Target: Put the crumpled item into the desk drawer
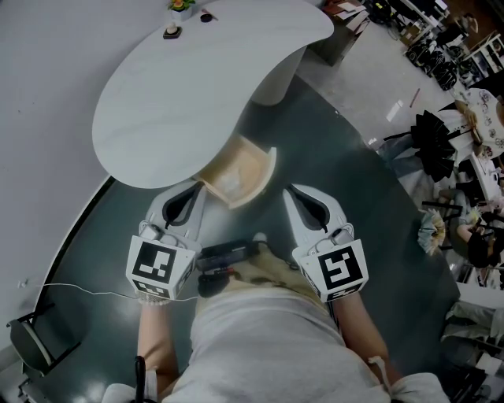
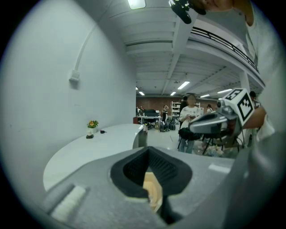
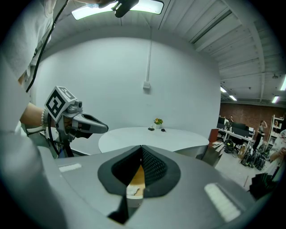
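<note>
Under the white curved desk [image 1: 197, 86] a light wooden drawer [image 1: 260, 167] stands pulled out. A pale crumpled item [image 1: 228, 183] lies inside it. My left gripper [image 1: 197, 187] hangs just at the drawer's left front, its jaws shut and holding nothing. The right gripper [image 1: 289, 190] is level with it at the drawer's right front, also shut and empty. In the right gripper view a slit between the dark pads [image 3: 152, 167] shows the drawer's wood and a white scrap [image 3: 134, 191]. The left gripper view shows only a strip of the wood [image 2: 154, 190].
A small flower pot [image 1: 181, 6] and a dark object [image 1: 206, 16] stand at the desk's far end. A thin cable [image 1: 79, 290] crosses the dark floor on the left by a chair [image 1: 31, 346]. Black stands and clutter [image 1: 433, 146] fill the right side; people [image 2: 191, 116] stand beyond.
</note>
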`<state>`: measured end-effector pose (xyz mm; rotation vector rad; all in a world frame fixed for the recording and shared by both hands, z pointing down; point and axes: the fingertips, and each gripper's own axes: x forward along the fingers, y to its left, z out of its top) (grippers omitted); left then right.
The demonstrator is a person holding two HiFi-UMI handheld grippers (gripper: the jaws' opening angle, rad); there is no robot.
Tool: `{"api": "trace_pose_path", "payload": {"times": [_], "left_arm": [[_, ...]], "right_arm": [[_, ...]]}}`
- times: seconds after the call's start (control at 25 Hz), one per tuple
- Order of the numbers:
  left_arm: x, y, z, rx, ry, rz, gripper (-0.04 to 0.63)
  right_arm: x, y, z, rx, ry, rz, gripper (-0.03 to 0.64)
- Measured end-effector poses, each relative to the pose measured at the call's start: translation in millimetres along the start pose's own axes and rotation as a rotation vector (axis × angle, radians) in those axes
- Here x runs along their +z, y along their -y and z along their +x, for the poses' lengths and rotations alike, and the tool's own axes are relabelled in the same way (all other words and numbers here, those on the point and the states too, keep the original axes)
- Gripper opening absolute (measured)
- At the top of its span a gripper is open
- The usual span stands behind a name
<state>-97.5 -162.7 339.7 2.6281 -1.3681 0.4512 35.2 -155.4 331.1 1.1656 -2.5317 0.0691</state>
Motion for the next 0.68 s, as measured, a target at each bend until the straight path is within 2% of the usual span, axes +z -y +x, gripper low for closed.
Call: {"api": "trace_pose_path", "payload": {"times": [0.68], "left_arm": [[1.1, -5.2, 9.2, -0.010, -0.001, 0.003, -0.003]], "right_arm": [[-1.2, 6.1, 6.4, -0.010, -0.011, 0.003, 0.005]]}}
